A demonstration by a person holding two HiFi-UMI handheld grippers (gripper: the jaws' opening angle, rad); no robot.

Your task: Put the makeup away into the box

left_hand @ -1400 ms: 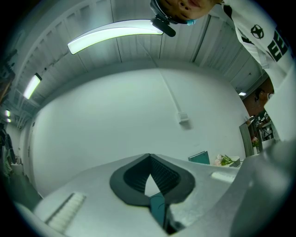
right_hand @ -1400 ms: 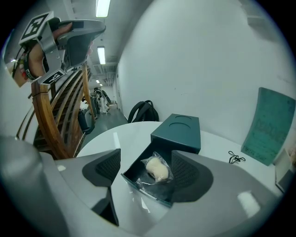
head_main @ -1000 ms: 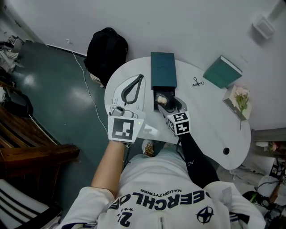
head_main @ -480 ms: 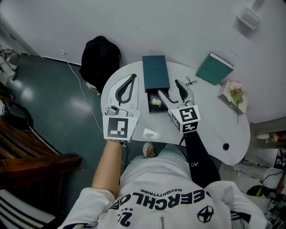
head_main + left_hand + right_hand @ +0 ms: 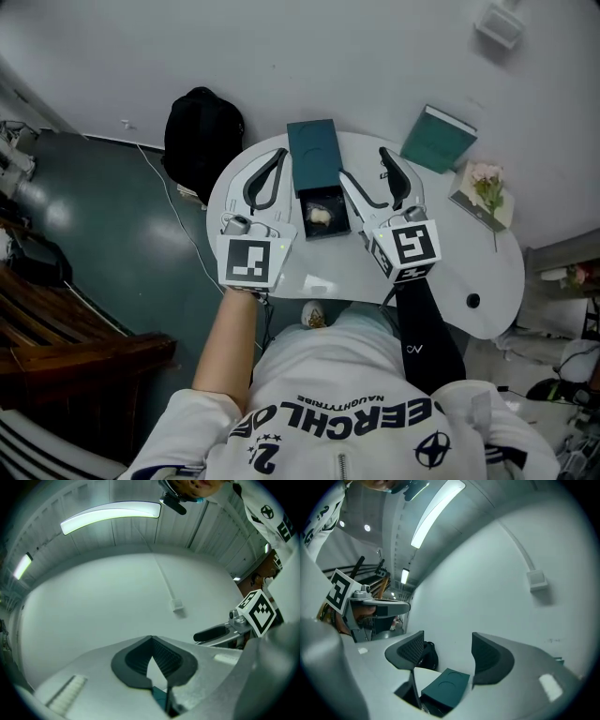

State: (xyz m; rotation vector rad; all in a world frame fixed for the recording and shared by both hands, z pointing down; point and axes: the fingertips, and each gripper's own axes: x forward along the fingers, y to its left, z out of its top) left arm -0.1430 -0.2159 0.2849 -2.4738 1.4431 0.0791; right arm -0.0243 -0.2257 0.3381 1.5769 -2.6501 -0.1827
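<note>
Left gripper: jaws closed tip to tip, nothing held; it is located over the left part of the white table, just left of the teal box. Right gripper: jaws wide apart, having just closed slightly, nothing between them; it is located right of the box. The box drawer is slid open toward the person, and the pale makeup item lies inside it
</note>
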